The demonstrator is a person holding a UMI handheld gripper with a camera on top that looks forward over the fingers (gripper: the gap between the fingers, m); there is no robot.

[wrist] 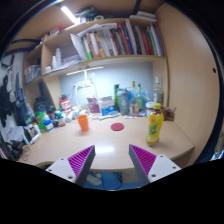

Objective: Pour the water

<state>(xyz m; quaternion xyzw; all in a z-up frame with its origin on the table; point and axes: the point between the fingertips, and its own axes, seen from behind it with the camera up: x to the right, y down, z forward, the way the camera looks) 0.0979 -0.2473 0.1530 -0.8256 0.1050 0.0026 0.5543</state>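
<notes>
The gripper point(113, 162) hung over the near edge of a pale wooden table point(100, 145), its two fingers spread well apart with nothing between them, the purple pads point(76, 161) on their inner faces turned toward each other across an open gap. Beyond the fingers lay a bare stretch of tabletop. Further on, ahead of the right finger and a little to its outer side, stood a yellow bottle point(154, 125) with a green cap, upright near the table's right edge. A small round red coaster point(117, 127) lay flat on the wood near the middle of the table, to the left of the yellow bottle and apart from it. Left of the coaster stood an orange cup point(83, 123), also upright. Behind these, along the back of the table, a row of bottles point(128, 99) was lined up, some bluish and green; which of them held water could not be made out at that range. At the table's far left a crowd of smaller containers point(45, 118) was gathered. Above the table, a shelf point(105, 62) carried a long row of books point(118, 40), and a strip light point(69, 14) glowed overhead.
</notes>
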